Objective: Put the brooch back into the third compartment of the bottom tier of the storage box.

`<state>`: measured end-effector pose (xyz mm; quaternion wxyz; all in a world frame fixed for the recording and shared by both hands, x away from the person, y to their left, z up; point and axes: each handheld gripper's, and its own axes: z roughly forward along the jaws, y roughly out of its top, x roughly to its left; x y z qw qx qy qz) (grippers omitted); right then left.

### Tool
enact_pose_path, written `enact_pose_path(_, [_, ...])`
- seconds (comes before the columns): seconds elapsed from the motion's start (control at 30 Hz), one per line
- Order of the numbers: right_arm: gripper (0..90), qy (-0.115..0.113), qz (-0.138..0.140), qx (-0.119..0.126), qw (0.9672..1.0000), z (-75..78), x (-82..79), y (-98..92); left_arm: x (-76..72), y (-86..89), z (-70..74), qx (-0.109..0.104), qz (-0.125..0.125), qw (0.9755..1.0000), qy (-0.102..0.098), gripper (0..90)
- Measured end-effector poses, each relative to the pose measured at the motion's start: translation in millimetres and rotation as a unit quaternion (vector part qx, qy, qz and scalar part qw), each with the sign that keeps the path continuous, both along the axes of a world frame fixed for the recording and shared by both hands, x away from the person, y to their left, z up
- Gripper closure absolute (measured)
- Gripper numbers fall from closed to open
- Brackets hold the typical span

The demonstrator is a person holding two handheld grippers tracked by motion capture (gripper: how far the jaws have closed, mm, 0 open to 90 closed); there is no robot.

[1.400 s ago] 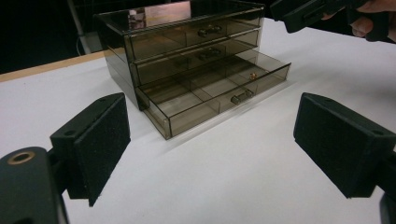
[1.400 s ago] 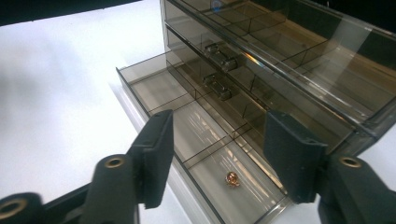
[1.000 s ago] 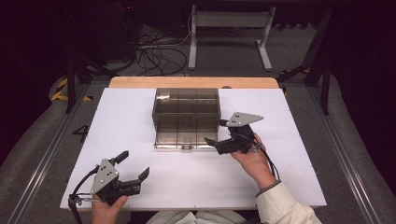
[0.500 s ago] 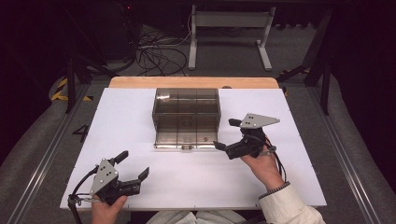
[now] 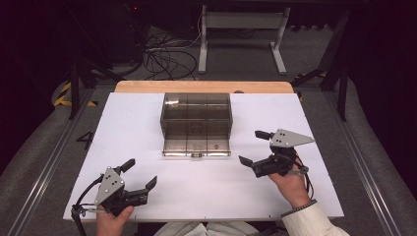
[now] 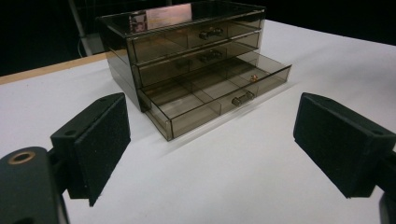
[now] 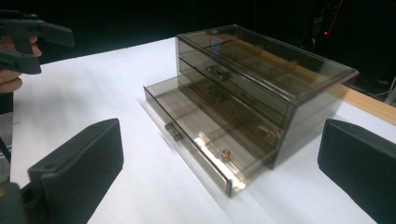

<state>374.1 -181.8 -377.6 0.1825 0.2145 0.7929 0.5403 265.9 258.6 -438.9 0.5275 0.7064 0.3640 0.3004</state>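
On the floor left of the white table, a painted "4" is readable. The left gripper sits at the near left corner, jaws spread wide and empty. Mid-table stands a smoky transparent drawer chest, its bottom drawer pulled out with a small round object inside. The right gripper, near right, gapes empty.

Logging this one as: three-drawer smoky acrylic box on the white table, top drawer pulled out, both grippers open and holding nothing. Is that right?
One thing is off: the bottom drawer is the one pulled out, not the top. The left gripper view shows the two upper drawers flush in the box. The left gripper and right gripper are open and empty, as you say.
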Motion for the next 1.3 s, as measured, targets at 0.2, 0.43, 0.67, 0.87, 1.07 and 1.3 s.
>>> enact_pose_path(0.2, [0.0, 0.012, -0.016, -0.007, 0.9998, -13.4, -4.0, -17.4, 0.4, -0.2, 0.0, -0.001, 0.0, 1.0, 0.001, 11.8])
enact_pose_path(0.43, [0.0, 0.017, -0.028, 0.003, 0.9995, -28.3, -9.0, -35.3, 0.0, -0.6, 0.5, 0.002, -0.005, 1.0, 0.0, 11.8])
enact_pose_path(0.67, [0.0, 0.019, -0.025, 0.01, 0.9994, -41.6, -15.4, -45.9, 0.0, -0.2, 0.8, 0.004, -0.005, 1.0, 0.0, 11.9])
enact_pose_path(0.87, [0.0, 0.034, -0.025, 0.007, 0.9991, -55.6, -17.3, -52.9, 0.6, -0.2, 0.1, 0.002, -0.004, 1.0, 0.001, 11.8])
enact_pose_path(1.07, [0.0, 0.044, -0.03, 0.001, 0.9986, -69.7, -17.8, -60.1, 1.0, 0.8, 0.0, 0.0, -0.008, 1.0, 0.005, 11.6])
enact_pose_path(1.3, [0.0, 0.056, -0.048, -0.002, 0.9973, -79.6, -21.2, -65.1, 3.0, -1.0, -1.6, 0.007, -0.013, 0.9998, 0.012, 10.9])
